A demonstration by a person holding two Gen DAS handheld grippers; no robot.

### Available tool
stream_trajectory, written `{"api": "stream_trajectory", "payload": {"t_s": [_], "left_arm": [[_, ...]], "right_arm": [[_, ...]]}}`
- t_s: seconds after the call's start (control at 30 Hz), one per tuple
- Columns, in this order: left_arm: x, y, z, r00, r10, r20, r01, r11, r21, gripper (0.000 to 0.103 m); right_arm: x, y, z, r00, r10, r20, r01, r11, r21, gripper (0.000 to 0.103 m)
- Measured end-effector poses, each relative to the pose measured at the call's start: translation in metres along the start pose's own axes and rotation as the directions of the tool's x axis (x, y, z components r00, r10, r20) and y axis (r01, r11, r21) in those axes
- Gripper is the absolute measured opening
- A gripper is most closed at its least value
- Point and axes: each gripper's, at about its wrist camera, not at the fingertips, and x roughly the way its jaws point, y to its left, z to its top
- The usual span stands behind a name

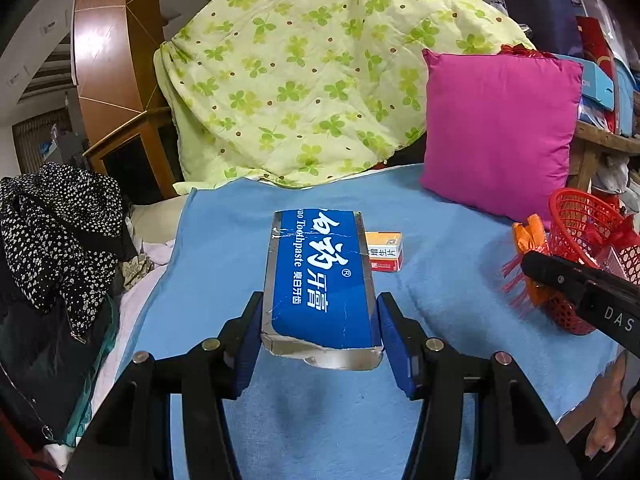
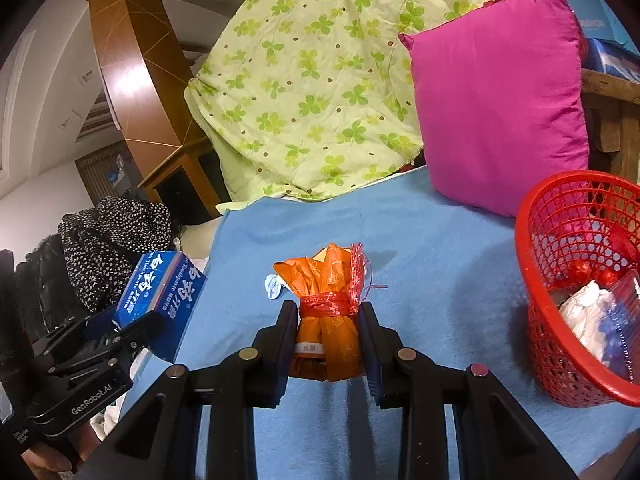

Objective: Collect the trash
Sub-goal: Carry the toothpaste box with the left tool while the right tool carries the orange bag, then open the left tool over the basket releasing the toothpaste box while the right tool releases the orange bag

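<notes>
Toothpaste box (image 1: pixel 320 280) clamped in left tool (image 1: pixel 318 344), orange wrapper bundle (image 2: pixel 328 320) pinched in right tool (image 2: pixel 328 340), both raised over blue blanket (image 1: pixel 440 300), seemingly bound for red basket (image 2: pixel 560 360) just right, already part-filled.

Both tools angled down: left tool (image 1: pixel 319 322) clamped w/ load, right tool (image 2: pixel 329 334) likewise.

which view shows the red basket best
The right wrist view: the red basket shows its open rim, mesh wall and the trash inside. In the left wrist view it sits at the right edge, partly hidden behind the right gripper.
</notes>
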Motion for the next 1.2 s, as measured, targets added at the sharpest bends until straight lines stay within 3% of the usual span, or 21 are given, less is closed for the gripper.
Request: {"api": "stream_trajectory", "payload": {"t_s": [1.2], "left_arm": [[-0.013,-0.063,0.021,0.996,-0.073,0.052,0.066,0.990,0.129,0.057]], "right_arm": [[-0.059,-0.056,0.011,0.991,-0.053,0.126,0.043,0.996,0.079,0.033]]}}
